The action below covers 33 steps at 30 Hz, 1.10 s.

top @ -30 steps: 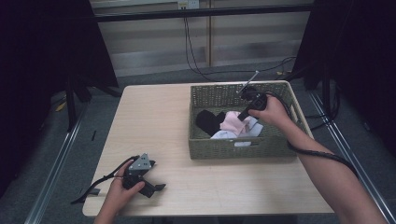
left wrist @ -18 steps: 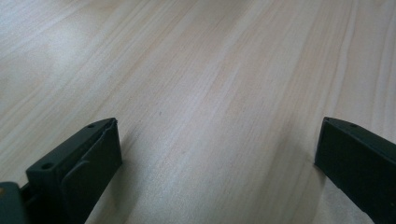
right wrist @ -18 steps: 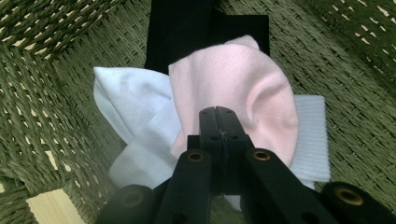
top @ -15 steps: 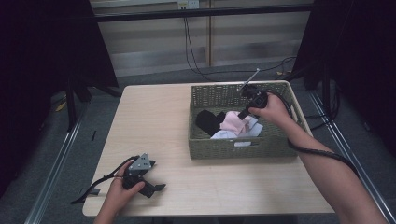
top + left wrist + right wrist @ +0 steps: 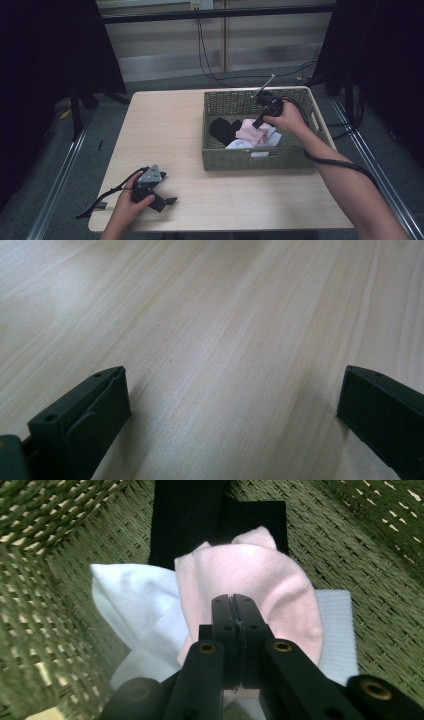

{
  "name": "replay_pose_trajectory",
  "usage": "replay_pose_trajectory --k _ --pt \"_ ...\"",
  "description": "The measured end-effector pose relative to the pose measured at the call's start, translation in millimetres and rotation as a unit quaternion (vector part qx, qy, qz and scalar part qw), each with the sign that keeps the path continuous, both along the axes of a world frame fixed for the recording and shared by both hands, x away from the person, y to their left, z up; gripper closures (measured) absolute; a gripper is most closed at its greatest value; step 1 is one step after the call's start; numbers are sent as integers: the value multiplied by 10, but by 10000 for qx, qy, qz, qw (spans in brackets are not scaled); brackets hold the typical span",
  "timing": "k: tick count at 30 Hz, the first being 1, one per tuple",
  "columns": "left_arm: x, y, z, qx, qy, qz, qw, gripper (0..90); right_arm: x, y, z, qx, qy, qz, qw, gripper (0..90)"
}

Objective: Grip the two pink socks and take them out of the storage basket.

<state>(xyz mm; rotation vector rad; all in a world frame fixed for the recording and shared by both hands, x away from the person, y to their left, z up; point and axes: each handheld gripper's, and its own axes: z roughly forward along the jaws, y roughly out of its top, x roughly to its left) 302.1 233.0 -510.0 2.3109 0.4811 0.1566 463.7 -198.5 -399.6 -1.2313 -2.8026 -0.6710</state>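
No readable text, labels, brands, numbers, signs

- The right gripper (image 5: 233, 600) has its jaws pressed together over the pink sock (image 5: 260, 580); whether any fabric is pinched between them cannot be told.
- The black sock (image 5: 190, 515) beyond the fingertips is cut off by the top edge.
- The white sock (image 5: 135, 605) runs under the pink one, its far part hidden.
- The left gripper (image 5: 232, 405) has both jaws cut off at the bottom edge.

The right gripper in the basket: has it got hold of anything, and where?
Cannot be told. The right gripper has its jaws closed over the pink sock, but no cloth shows between them. The left gripper is open, holding nothing.
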Motion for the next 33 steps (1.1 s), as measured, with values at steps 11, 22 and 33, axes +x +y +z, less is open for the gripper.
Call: replay_pose_trajectory --k 11,22,33 --pt "1 3 6 45 4 -15 10000 0 -44 -73 224 109 -70 -78 9999 899" --pt "0 2 5 37 6 -10 10000 0 -83 -126 480 284 -119 -104 9995 900" --pt "0 2 3 25 4 -13 10000 0 -137 -221 709 377 -108 -96 9992 900"
